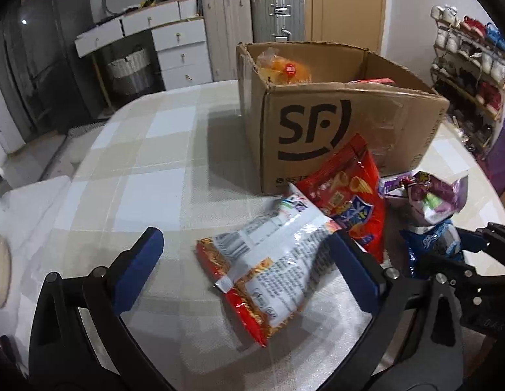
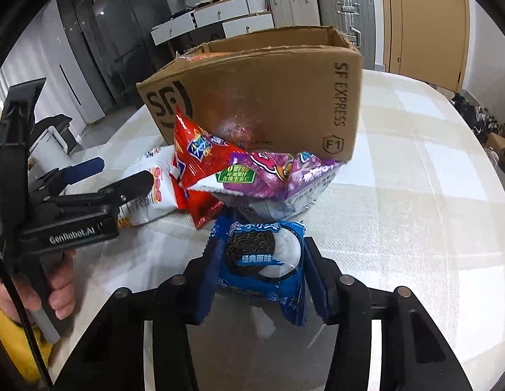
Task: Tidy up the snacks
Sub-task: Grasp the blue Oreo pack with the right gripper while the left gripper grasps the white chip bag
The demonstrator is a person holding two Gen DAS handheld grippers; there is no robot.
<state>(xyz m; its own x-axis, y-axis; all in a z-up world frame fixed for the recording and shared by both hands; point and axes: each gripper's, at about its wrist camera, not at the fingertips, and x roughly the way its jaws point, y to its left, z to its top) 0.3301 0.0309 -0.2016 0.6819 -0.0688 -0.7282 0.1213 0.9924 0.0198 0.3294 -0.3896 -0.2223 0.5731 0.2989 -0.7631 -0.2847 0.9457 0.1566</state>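
The right gripper (image 2: 255,280) has its fingers closed narrow on the blue cookie packet (image 2: 259,260), low in the centre of the right wrist view, one finger pressing each side edge. The packet looks light and its plastic wrap is slick and crinkly; the wrap buckles slightly where it is squeezed. The cookies inside are probably brittle, so a hold across the sides, as here, with no harder squeeze, seems the safer choice. Whether the packet rests on the tabletop (image 2: 415,195) or is just clear of it I cannot tell.

The left gripper (image 1: 249,260) has its fingers spread wide, holding nothing. In the lower middle of the left wrist view they straddle the white and red noodle bag (image 1: 268,273), the right finger at the bag's edge and the left finger well apart from it. That bag is puffy and soft, likely light, with a crushable block inside; taking it across its narrower middle or by the sealed end should keep it from slipping.

Just behind lie a red snack bag (image 1: 350,195) and a purple bag (image 2: 275,176), both leaning against the cardboard box (image 1: 317,123), which stands open in the upper centre with an orange packet (image 1: 285,68) already inside.
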